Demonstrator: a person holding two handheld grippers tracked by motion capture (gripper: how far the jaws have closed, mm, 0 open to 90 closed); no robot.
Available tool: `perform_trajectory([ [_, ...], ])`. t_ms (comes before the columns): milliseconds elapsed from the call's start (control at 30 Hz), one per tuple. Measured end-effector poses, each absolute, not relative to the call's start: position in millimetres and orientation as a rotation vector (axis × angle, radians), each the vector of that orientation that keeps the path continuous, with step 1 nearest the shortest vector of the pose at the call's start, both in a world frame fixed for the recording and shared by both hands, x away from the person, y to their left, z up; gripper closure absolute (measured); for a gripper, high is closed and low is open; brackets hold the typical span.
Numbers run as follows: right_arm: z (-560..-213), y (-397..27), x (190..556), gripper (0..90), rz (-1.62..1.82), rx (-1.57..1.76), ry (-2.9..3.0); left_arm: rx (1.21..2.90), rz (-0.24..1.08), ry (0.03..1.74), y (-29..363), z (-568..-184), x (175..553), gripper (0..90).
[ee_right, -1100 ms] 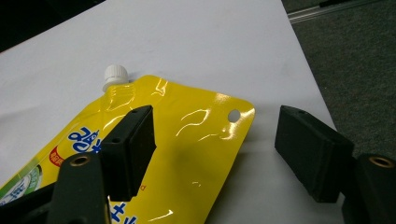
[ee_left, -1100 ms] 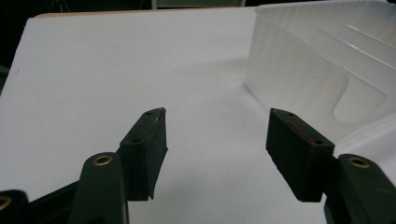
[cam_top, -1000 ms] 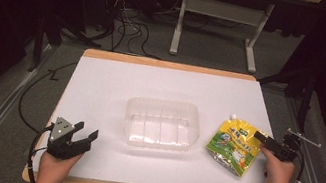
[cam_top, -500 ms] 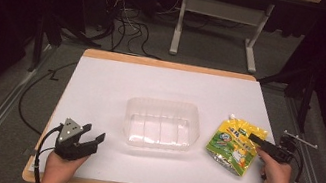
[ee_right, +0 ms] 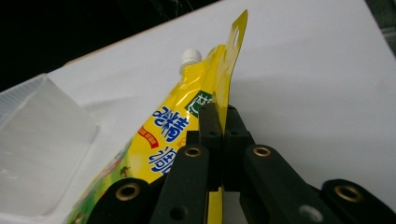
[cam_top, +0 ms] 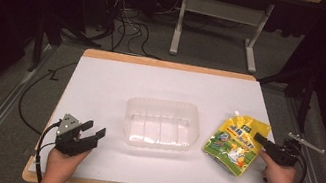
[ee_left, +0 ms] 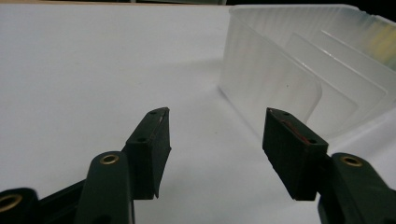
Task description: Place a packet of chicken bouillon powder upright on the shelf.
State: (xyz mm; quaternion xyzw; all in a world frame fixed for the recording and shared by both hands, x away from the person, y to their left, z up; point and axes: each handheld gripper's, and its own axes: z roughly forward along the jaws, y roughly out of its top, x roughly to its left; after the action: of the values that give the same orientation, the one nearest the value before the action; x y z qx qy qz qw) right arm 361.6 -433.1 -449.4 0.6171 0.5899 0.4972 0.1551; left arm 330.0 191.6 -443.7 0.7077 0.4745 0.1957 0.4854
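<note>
**Right gripper pinched on pouch edge, tub sits to its left**

Right gripper [cam_top: 260, 138]: jaws have just been closing and are now clamped flat on the side seam of the yellow spout pouch [cam_top: 235, 144]. Right gripper view confirms it: both pads meet on the thin yellow edge of the pouch [ee_right: 196, 112], no gap visible between them.

Pouch location: right part of the white desk [cam_top: 102, 81], near the right edge. In the right gripper view the gripped seam stands up on edge. Long axis runs from the near-right up to the far-left corner, white spout cap [ee_right: 190, 56] at the far end, pointing away from the person. Grip is on the right long side, roughly mid-length.

Key relation: the clear plastic tub [cam_top: 162, 123] lies directly left of the pouch, close beside it but not touching, mid-desk. My read is that the pouch is headed for the tub: a lift, then a short carry leftward. Pouch axis is skewed against the tub's long side, so it likely needs a small turn to drop in flat.

Left gripper [cam_top: 93, 131]: open, nothing between the jaws, parked near-left of the desk with jaws aimed at the tub's corner [ee_left: 280, 70]. Right hand is clearly the nearer one to the pouch; left is closer to the tub and could steady it.
</note>
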Motion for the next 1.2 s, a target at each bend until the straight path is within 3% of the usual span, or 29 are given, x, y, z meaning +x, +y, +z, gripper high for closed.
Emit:
perform_trajectory([
  [567,-381,-373,318,90.0,1.503,1.345,1.647,1.705,0.497,1.146,190,-441,334,41.6],
  [933,-371,-371,315,90.0,1.293,1.205,1.547,1.697,0.505,1.122,193,-438,329,47.9],
  [1033,-378,-377,308,90.0,1.297,1.214,1.531,1.709,0.521,1.129,189,-439,334,55.0],
  [1067,-381,-382,298,89.8,1.299,1.231,1.537,1.707,0.516,1.138,188,-440,336,66.9],
  [1100,-381,-382,298,89.8,1.299,1.231,1.537,1.706,0.509,1.144,187,-441,338,66.9],
  [1133,-383,-384,295,89.3,1.298,1.235,1.534,1.696,0.495,1.168,186,-443,342,72.3],
  [1200,-388,-390,281,88.3,1.302,1.276,1.522,1.692,0.506,1.202,181,-446,347,90.0],
])
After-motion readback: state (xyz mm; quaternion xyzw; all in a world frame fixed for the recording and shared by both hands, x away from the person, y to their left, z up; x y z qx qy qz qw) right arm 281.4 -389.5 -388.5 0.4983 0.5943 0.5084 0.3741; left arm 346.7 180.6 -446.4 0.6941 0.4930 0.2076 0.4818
